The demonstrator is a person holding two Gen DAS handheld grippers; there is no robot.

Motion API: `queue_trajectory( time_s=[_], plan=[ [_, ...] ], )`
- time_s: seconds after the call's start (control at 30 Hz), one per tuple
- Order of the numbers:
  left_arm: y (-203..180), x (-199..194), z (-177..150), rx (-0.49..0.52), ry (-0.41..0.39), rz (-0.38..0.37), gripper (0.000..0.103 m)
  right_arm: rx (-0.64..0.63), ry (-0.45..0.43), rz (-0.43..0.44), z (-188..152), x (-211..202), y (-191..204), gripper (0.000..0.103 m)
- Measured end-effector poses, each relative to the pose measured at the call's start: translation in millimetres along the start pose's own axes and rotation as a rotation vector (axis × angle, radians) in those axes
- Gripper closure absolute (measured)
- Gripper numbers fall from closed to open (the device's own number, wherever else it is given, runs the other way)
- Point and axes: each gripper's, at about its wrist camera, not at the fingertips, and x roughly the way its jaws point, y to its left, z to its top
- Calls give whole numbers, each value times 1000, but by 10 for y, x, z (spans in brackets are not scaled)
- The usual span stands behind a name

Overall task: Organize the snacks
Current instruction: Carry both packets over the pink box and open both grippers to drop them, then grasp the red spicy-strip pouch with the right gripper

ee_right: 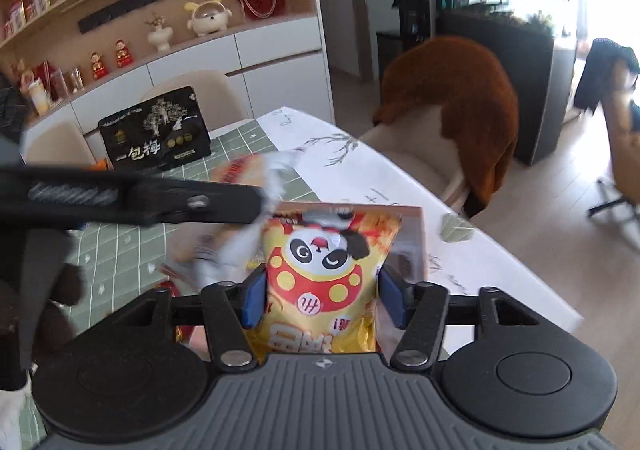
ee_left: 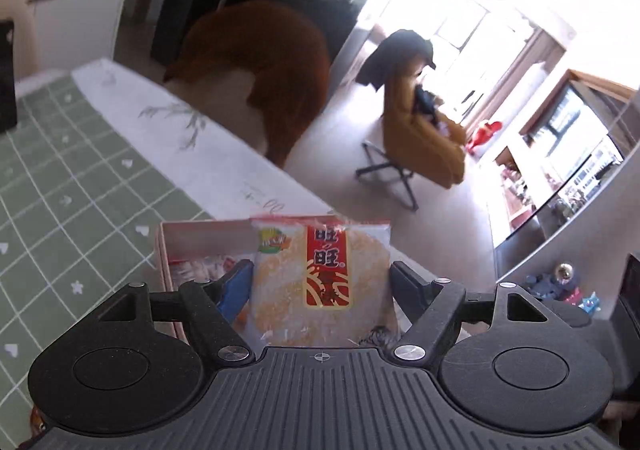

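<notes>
Closest to my left lens, the left gripper has its jaws clenched on a rice cracker packet, a clear wrapper with a red label. They stand fairly wide, one pressing each side edge, and the packet stands upright between them. Behind it I see a pink box on the desk, with more wrapped snacks inside.

On my right view, the right gripper has a yellow panda snack bag between its blue pads. Those jaws sit about halfway open, and both pads touch the bag's sides, so I read it as grasped. The bag sits in front of the box's far wall. My left gripper crosses this view as a dark bar at the left, blurred, with the cracker packet at its tip. A black plum pouch stands upright further back on the desk.
</notes>
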Motion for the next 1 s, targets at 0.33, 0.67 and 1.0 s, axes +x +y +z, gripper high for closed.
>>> queue_trajectory(
  time_s=[0.33, 0.67, 1.0],
  plan=[
    [345, -63, -405, -42, -58, 76, 27, 29, 65, -84, -294, 65, -168, 31],
    [1045, -1206, -1537, -248, -118, 344, 27, 49, 190, 20, -708, -63, 440, 30],
    [1114, -1822, -2211, -245, -82, 388, 28, 192, 331, 140, -590, 775, 1766, 27]
  ],
)
